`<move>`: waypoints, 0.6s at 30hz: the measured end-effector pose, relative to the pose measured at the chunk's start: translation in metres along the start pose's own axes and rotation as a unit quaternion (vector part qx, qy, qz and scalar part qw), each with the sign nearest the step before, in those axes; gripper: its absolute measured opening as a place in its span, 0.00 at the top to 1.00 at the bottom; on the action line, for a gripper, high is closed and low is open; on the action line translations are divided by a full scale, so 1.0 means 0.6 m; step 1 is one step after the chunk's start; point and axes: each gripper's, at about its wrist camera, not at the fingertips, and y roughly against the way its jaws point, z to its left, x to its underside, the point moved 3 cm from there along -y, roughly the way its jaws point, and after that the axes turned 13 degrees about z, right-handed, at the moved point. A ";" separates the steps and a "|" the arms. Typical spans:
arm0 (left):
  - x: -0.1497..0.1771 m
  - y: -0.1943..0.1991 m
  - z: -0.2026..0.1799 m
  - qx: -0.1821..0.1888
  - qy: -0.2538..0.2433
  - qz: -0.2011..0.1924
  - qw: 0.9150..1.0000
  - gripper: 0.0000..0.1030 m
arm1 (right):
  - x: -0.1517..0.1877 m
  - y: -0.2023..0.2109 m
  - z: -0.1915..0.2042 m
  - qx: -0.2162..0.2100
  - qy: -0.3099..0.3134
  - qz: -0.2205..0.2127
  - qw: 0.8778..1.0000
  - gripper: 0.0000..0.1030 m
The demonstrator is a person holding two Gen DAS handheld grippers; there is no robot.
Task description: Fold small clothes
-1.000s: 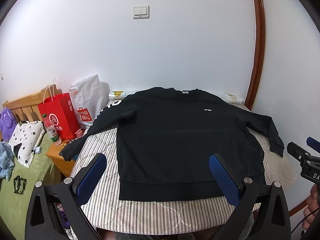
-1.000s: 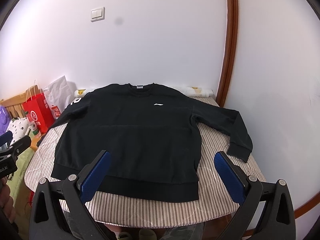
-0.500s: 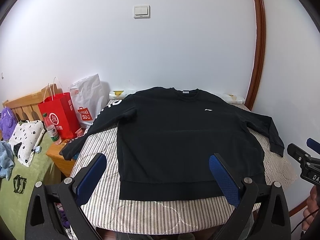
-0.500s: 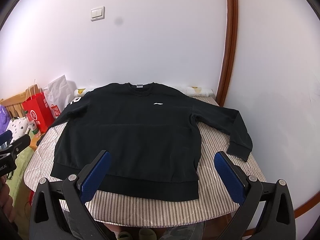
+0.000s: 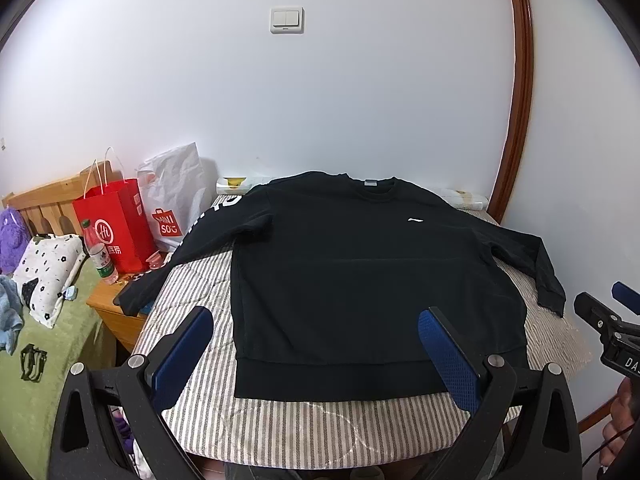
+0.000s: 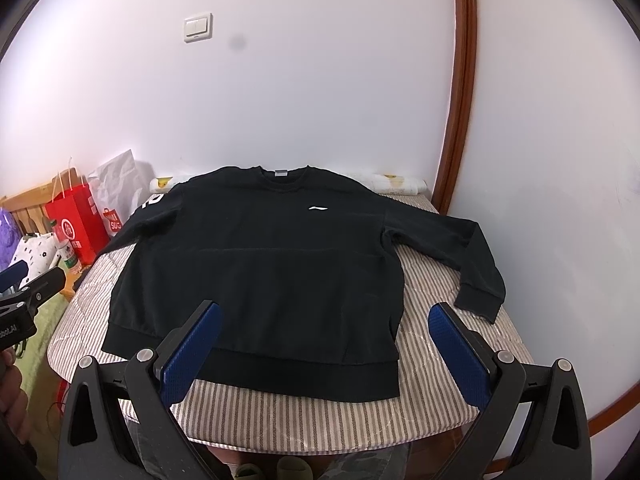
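Jaws wide, empty | sweatshirt (image 6: 264, 276) flat | right cuff (image 6: 478, 300) at table edge (image 6: 516, 344)

The sweatshirt (image 5: 360, 280) is black, with a small white logo (image 5: 416, 220) on the chest, a grey neck label (image 5: 371, 183) and white lettering on one sleeve. It lies on a table cover (image 5: 304, 428) striped in white and grey-brown. Both grippers, the left gripper (image 5: 316, 352) and the right gripper (image 6: 326, 348), are black with blue textured pads (image 5: 182, 356). Beside the table stand a red paper bag (image 5: 118, 228) with white print and a white bag (image 5: 176, 200) with a red logo. The pillow (image 5: 48, 268) is white with black flowers, the bedspread (image 5: 36, 384) green.
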 end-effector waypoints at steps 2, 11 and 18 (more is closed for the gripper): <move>0.001 0.000 -0.001 0.000 0.001 0.001 1.000 0.00 | 0.001 -0.002 -0.003 -0.004 -0.002 -0.001 1.000 0.01; 0.001 -0.050 0.020 0.002 0.009 0.009 1.000 0.00 | 0.011 -0.038 -0.002 -0.007 -0.007 0.009 1.000 0.01; 0.020 -0.149 0.081 0.028 0.055 0.041 0.997 0.00 | 0.024 -0.116 0.011 -0.006 0.002 0.041 0.999 0.01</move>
